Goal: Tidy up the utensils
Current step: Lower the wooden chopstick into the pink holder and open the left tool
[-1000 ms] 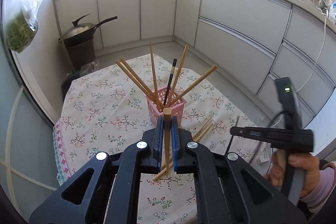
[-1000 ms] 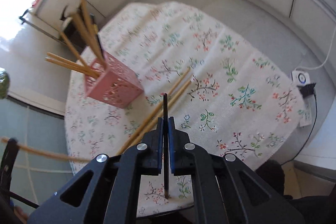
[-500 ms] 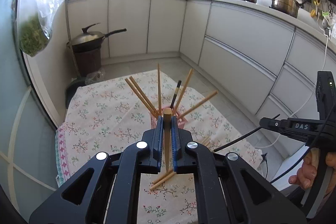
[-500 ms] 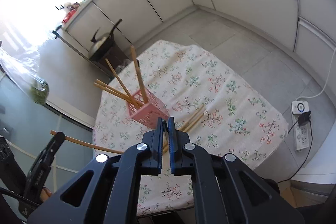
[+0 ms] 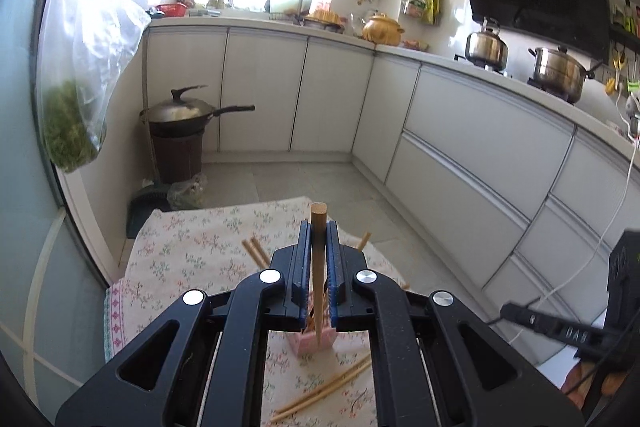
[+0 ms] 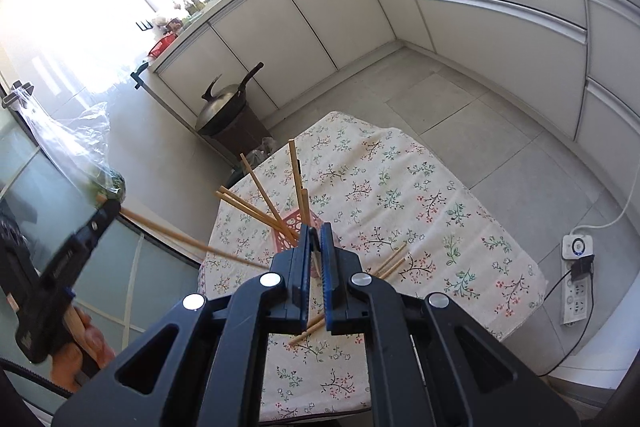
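left tongs (image 5: 319, 259): pressed together on a wooden chopstick (image 5: 318, 267), which stands nearly upright between the blue pads, its blunt end poking out above them.
right tongs (image 6: 316, 259): pressed together on something thin and dark (i take it for a dark chopstick (image 6: 315, 255), though only a sliver shows between the pads).
pink holder (image 6: 298, 223): stands on the bench (image 6: 400, 195), on the flowered cloth, toward the edge nearest me; from my left wrist view only its base shows under the tongs.
done so far: several wooden chopsticks (image 6: 262, 189) already stand fanned out in the pink holder, leaning in different directions.
left to do: the two sticks i am carrying are not in yet, and loose chopsticks (image 6: 394, 259) lie on the cloth just beside the holder; i count a pair there, with more stick ends nearer me, partly hidden by my own tongs.
my judgement: past the halfway point, i would say; two drops into the holder, then at least one more round of picking up from the cloth.
where my hands are: both tongs are held above the bench, clear of the cloth, with the holder below and ahead of them.
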Demonstrator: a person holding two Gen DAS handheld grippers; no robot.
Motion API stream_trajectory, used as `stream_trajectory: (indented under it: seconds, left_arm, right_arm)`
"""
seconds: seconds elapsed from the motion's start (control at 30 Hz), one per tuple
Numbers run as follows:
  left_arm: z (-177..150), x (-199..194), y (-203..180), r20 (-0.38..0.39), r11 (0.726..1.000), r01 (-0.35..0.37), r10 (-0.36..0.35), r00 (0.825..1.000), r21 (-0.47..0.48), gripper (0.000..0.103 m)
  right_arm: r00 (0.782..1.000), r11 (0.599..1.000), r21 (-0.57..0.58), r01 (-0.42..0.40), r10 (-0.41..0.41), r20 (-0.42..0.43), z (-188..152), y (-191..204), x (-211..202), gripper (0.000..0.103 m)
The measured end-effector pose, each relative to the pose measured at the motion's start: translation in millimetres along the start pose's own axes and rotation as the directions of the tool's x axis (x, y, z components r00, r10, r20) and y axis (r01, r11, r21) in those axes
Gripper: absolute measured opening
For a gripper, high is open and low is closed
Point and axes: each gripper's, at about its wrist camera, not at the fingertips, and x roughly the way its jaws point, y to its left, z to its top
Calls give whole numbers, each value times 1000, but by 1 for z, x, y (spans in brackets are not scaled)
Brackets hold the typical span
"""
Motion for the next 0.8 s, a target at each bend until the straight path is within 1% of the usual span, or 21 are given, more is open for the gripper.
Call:
stream_trajectory:
  seconds: [0.17, 0.33, 0.4, 0.43, 0.47, 0.5, 0.53, 0.63, 0.7, 0.8]
  left_arm:
    - [11, 20, -4, 7, 1000, -18, 18, 1000, -7, 6]
    - [7, 49, 0, -42, 999, -45, 45, 998, -10, 7]
    - [1, 62, 2, -68, 998, -68, 67, 995, -3, 9]
    - [-1, 67, 4, -79, 998, -63, 62, 995, -5, 13]
    - [-4, 70, 6, -88, 999, -53, 51, 995, -14, 24]
    - [-6, 71, 9, -90, 998, -61, 59, 994, -26, 38]
    - [-6, 69, 12, -81, 996, -78, 75, 994, -33, 42]
    - [-3, 58, 19, -53, 994, -95, 92, 994, -62, 45]
    - [0, 50, 26, -38, 990, -109, 106, 994, -88, 49]
    - [2, 43, 31, -40, 987, -118, 114, 993, -108, 54]
  right_arm:
    - [1000, 1000, -15, 7, -7, -3, 10, -2, 5, 5]
    - [1000, 1000, -23, 1, -1, -5, 18, -2, 11, 5]
    - [1000, 1000, -25, -6, 6, -7, 21, 0, 12, 5]
    - [1000, 1000, -28, -9, 9, -6, 22, 1, 12, 5]
    - [1000, 999, -31, -12, 12, -4, 23, 3, 12, 5]
    - [1000, 999, -35, -16, 16, -2, 24, 5, 12, 5]
    - [1000, 999, -39, -22, 22, -1, 24, 7, 11, 5]
    - [999, 998, -45, -47, 47, -2, 28, 15, 8, 5]
    - [998, 997, -55, -58, 58, 1, 31, 23, 7, 5]
    - [998, 995, -84, -56, 57, 17, 38, 39, 10, 5]
